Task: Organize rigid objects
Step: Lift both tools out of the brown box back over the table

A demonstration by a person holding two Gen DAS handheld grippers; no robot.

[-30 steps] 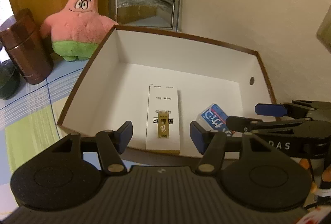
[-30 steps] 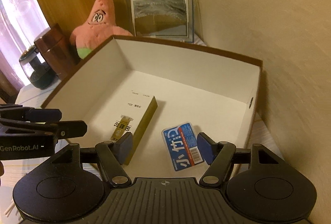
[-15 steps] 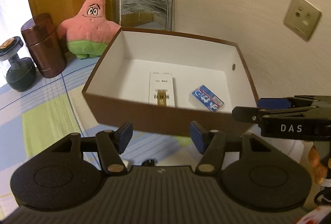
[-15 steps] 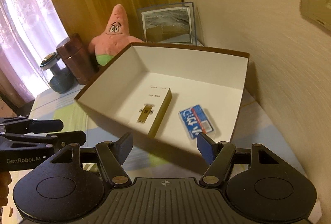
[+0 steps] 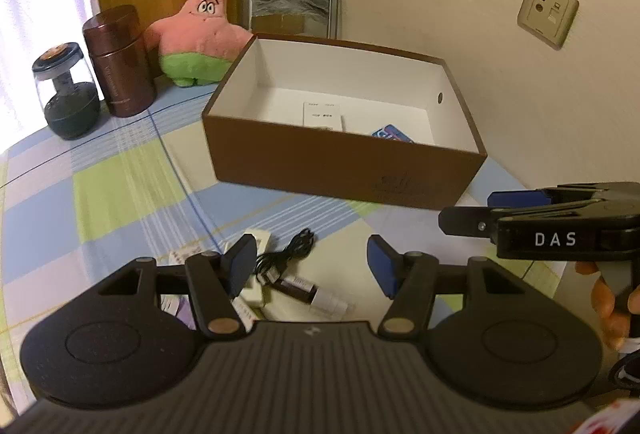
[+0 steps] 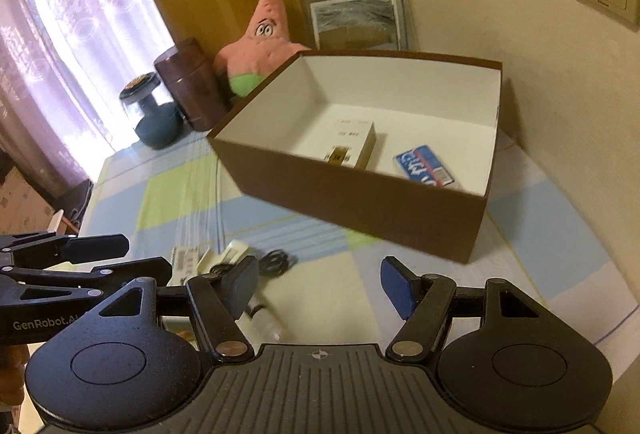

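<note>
The left gripper (image 5: 312,266) hangs above the checked tablecloth (image 5: 120,193) with its jaws wide and nothing between them. Well short of the brown box (image 5: 344,169), a small heap lies under and just ahead of it: a coiled black cable (image 5: 286,254), a dark vial with a white label (image 5: 312,294) and a pale cream piece (image 5: 256,290), with some printed white packets (image 5: 176,300) half hidden behind the left finger. The cable lies between the jaws' line of sight, nearer the left finger; the vial lies just below the gap.

The right gripper (image 6: 318,286) is likewise spread wide and empty, held on the near side of the box, to the right of the heap. From its camera the cable (image 6: 276,260), the vial (image 6: 264,318) and the cream piece (image 6: 232,254) sit off toward its left finger, not between the jaws.

The box stands open on the cloth, white inside. In it lie a long white carton with a gold strip (image 6: 352,145) and, beside it toward the box's right wall, a blue and white pack (image 6: 424,165); the two are near but apart.

Left of the box stand a brown canister (image 5: 118,65) and a dark glass jar (image 5: 68,93). Behind the box's left corner is a pink starfish plush (image 5: 200,37), and behind its back wall a framed picture (image 5: 290,11) leans on the wall.
</note>
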